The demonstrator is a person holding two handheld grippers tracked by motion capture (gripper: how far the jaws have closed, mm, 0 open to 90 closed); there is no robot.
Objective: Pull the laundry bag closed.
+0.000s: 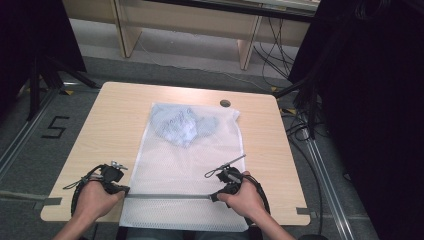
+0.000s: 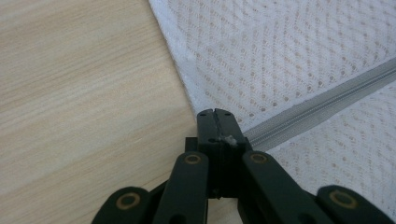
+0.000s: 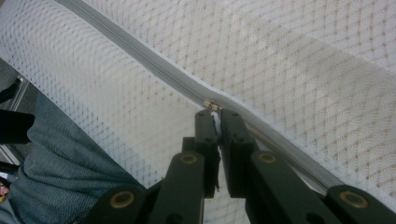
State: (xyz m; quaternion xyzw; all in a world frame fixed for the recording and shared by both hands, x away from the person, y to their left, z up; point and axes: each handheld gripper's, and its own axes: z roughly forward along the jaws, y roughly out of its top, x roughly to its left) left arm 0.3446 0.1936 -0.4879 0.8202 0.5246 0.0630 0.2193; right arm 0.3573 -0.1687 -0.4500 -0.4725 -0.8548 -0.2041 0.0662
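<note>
A white mesh laundry bag (image 1: 185, 165) lies flat on the wooden table (image 1: 110, 130), with a pale blue garment (image 1: 182, 125) inside its far end. A grey zipper (image 1: 170, 196) crosses the bag near the front edge. My left gripper (image 1: 124, 190) sits at the zipper's left end; in the left gripper view it (image 2: 215, 113) is shut on the bag's edge where the zipper (image 2: 322, 107) ends. My right gripper (image 1: 214, 196) is at the zipper's right part; in the right gripper view it (image 3: 215, 114) is shut on the pull tab just below the metal slider (image 3: 211, 104).
The bag's front edge hangs over the table's near edge above the person's jeans-clad leg (image 3: 60, 172). A round cable hole (image 1: 225, 103) sits at the table's far side. Cables (image 1: 300, 125) lie on the floor to the right, and wooden furniture (image 1: 200, 25) stands behind.
</note>
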